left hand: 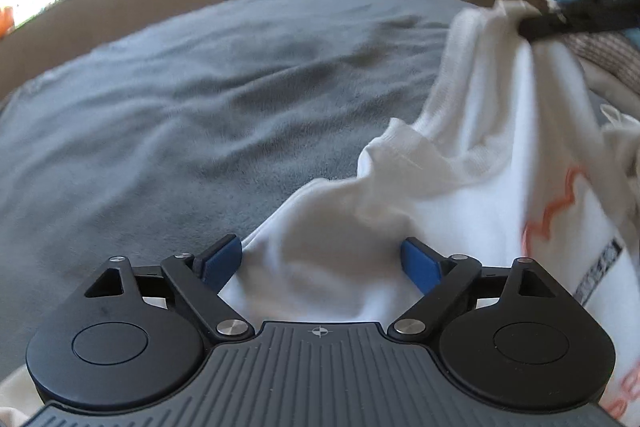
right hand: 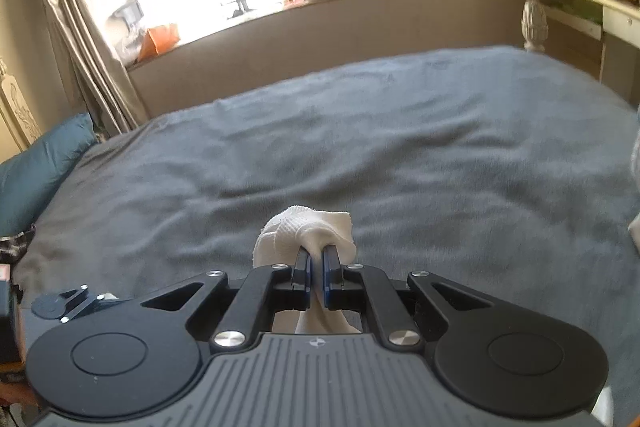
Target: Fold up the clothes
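A white garment [left hand: 460,187] with orange and black print lies bunched on the grey blanket of the bed [left hand: 180,107], one part lifted up to the right. My left gripper [left hand: 320,255] stands open low over it, its blue pads [left hand: 224,259] wide apart and a fold of the cloth lying loose between them. My right gripper [left hand: 532,27] shows at the upper right of the left wrist view, pinching the raised ribbed edge. In the right wrist view that gripper [right hand: 317,255] is shut on the white ribbed cloth [right hand: 296,227], which bulges out past the fingertips.
The grey blanket [right hand: 400,147] spreads wide ahead and to the left. A teal pillow [right hand: 40,167] lies at the bed's left end. More clothes [left hand: 612,67] are heaped at the right. A desk [right hand: 580,11] and a white bedpost knob [right hand: 534,23] stand at the far right.
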